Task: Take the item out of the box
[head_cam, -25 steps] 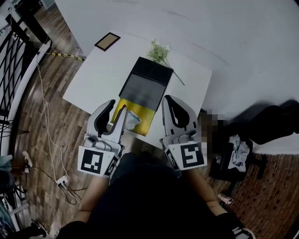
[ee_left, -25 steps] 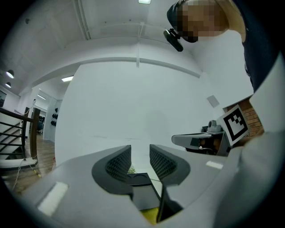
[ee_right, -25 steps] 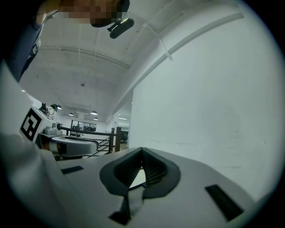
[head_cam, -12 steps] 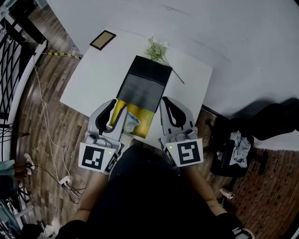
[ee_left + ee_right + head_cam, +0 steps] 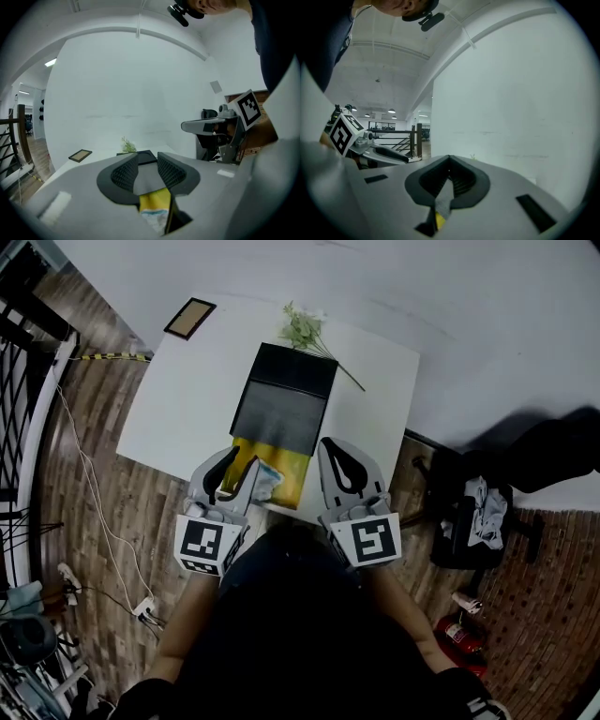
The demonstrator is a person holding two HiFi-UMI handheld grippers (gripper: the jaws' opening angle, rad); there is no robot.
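An open box lies on the white table (image 5: 183, 404): black lid (image 5: 298, 371) at the far end, grey inside (image 5: 279, 415), yellow part (image 5: 286, 465) nearest me. A white and teal item (image 5: 265, 480) rests on the yellow part. My left gripper (image 5: 239, 457) hovers over the box's near left corner, open, with the item (image 5: 154, 219) showing below its parted jaws and nothing between the pads. My right gripper (image 5: 330, 442) hangs beside the box's near right edge, its tips together and holding nothing. In the right gripper view, a strip of the box (image 5: 442, 200) shows behind the closed tips (image 5: 450, 158).
A green sprig (image 5: 302, 329) lies past the box at the table's far edge. A brown picture frame (image 5: 189, 318) sits at the far left corner. A chair with clothes (image 5: 478, 526) stands to the right. Cables (image 5: 94, 521) run over the wooden floor on the left.
Both grippers have sunk toward the near end of the box. The left gripper tilted downward somewhat. Neither jaw opening changed, and the box and item have not moved.
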